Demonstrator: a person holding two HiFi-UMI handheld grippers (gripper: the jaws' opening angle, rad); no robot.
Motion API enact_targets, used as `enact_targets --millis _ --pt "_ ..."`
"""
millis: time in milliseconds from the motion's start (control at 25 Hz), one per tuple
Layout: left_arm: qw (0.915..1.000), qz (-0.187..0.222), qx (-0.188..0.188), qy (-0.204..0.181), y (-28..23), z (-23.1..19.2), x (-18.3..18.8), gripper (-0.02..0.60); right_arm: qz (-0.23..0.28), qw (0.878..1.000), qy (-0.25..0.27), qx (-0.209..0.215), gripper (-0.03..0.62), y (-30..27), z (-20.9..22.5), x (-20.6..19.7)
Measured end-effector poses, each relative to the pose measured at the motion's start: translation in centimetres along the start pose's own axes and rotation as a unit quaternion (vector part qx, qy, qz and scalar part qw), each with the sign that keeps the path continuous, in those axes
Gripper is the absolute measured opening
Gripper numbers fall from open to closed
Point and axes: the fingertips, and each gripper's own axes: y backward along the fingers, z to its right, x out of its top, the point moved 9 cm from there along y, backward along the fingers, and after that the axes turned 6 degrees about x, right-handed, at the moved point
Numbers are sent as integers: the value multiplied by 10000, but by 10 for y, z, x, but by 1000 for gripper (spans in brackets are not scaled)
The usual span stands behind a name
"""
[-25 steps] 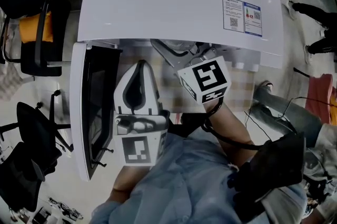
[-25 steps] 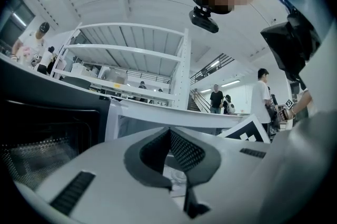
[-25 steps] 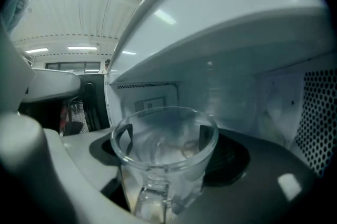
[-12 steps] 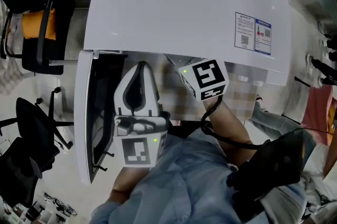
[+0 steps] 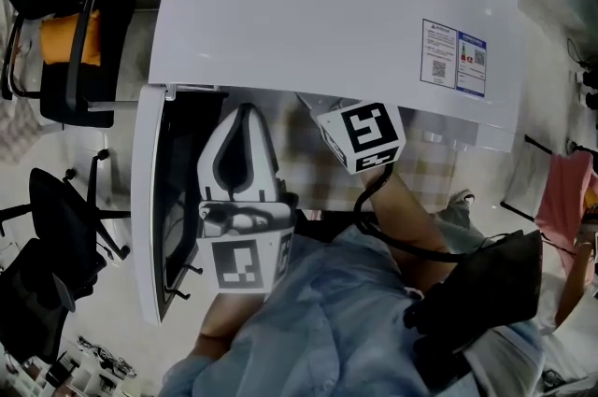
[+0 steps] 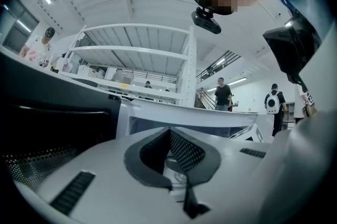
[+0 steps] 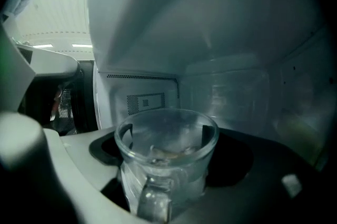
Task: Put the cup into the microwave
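The white microwave [image 5: 327,3] fills the head view, its door [image 5: 148,199] swung open to the left. My right gripper reaches in under its top, so only its marker cube [image 5: 364,135] shows there. In the right gripper view, the right gripper [image 7: 168,130] is shut on a clear glass cup [image 7: 166,165] with its handle toward the camera, inside the cavity [image 7: 226,91] just above the dark floor. My left gripper [image 5: 245,113] hovers before the opening beside the door. Its jaws are shut and empty [image 6: 171,136].
Black office chairs [image 5: 56,227] stand left of the microwave, one carrying an orange cushion [image 5: 65,40]. A label [image 5: 453,59] sits on the microwave top. People [image 6: 222,94] stand far off in the left gripper view. Another person [image 5: 570,264] is at the right.
The right gripper has slid slightly further under the microwave top with the cup. The left gripper has stayed where it was. The head camera has shifted a little.
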Motion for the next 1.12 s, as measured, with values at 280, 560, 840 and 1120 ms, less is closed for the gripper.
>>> enact_targets --millis 280,560,840,1120 --pt "10000 -21 61 -15 8 2 5 6 -105 9999 75 -93 410 11 -3 0" --pt "9999 -123 66 -15 22 9 15 6 -294 9994 -38 -193 410 30 -13 -4" --pt "9998 -125 -88 -87 42 25 30 6 -508 9981 -175 -286 410 69 -33 -13" --pt "9996 140 -140 -183 71 61 61 6 -64 9987 -364 339 336 143 -68 19"
